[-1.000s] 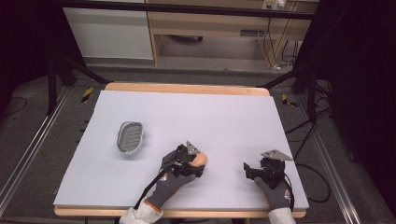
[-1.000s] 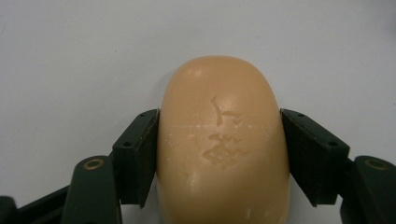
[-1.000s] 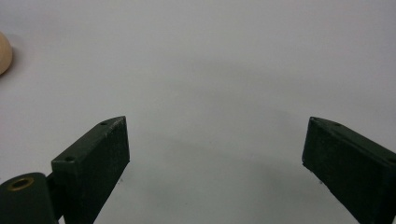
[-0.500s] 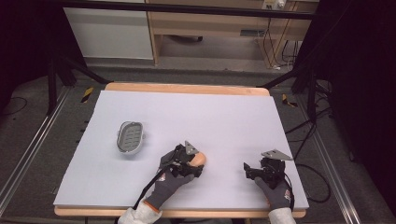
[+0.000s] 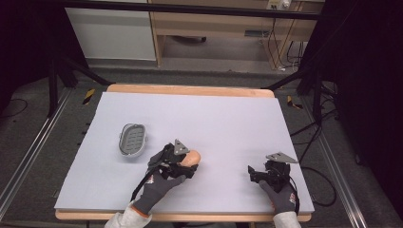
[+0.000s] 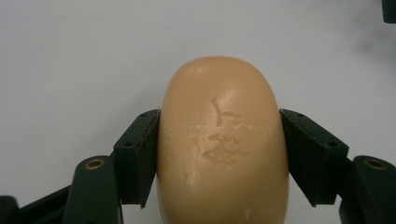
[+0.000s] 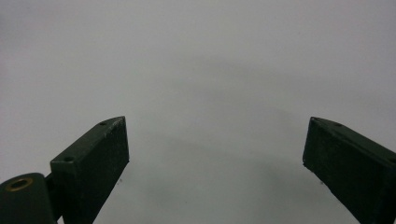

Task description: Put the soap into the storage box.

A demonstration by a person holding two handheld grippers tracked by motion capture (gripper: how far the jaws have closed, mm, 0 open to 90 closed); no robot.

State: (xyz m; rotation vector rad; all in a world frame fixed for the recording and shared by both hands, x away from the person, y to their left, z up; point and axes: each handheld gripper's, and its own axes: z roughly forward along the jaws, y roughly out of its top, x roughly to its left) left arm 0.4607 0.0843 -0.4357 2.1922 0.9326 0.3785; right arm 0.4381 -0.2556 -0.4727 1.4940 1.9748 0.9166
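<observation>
The left gripper (image 5: pixel 187 164) had its jaws clamped on a soap bar (image 6: pixel 222 140) low on the surface (image 5: pixel 228 118). A soap dish (image 5: pixel 131 139) waited empty at its ten o'clock, so placing probably remained. The right gripper (image 5: pixel 254 173) rested with jaws open, holding nothing.

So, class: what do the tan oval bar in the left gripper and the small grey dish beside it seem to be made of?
The bar looks like soap: matte, waxy tan surface with a pressed-in mark, small nicks and pale flecks. The dish looks like grey plastic or metal, with a slotted bottom; from the high view it's too small to tell which.
</observation>
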